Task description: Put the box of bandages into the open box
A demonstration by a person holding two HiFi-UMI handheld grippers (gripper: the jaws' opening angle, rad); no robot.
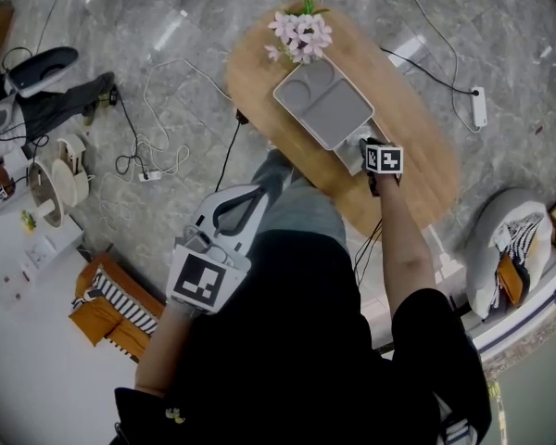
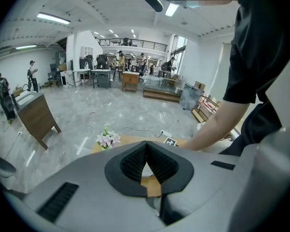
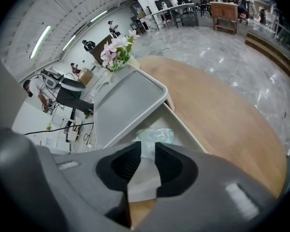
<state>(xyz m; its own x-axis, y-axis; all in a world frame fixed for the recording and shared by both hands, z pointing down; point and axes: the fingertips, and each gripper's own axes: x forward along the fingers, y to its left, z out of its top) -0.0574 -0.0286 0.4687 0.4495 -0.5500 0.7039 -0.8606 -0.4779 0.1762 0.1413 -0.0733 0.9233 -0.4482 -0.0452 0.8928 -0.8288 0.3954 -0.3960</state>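
Observation:
On the oval wooden table [image 1: 417, 146] stands a white open box [image 3: 186, 124], with its grey lid [image 3: 125, 105] propped over the far side. A pale, clear-wrapped pack [image 3: 154, 135] lies inside it. My right gripper [image 3: 147, 144] hangs over the box's near end, open by a narrow gap, with the pack just beyond its fingertips. Through the gap I see only the box's white inside. The head view shows this gripper [image 1: 366, 146] at the lid's [image 1: 324, 105] near corner. My left gripper [image 1: 258, 193] is shut and empty, held back from the table beside the person's body.
Pink flowers [image 1: 301, 33] stand at the table's far end. Cables and a power strip [image 1: 479, 108] lie on the marble floor. A grey cushioned seat [image 1: 514, 239] sits to the right, and an orange striped seat [image 1: 111, 309] to the left.

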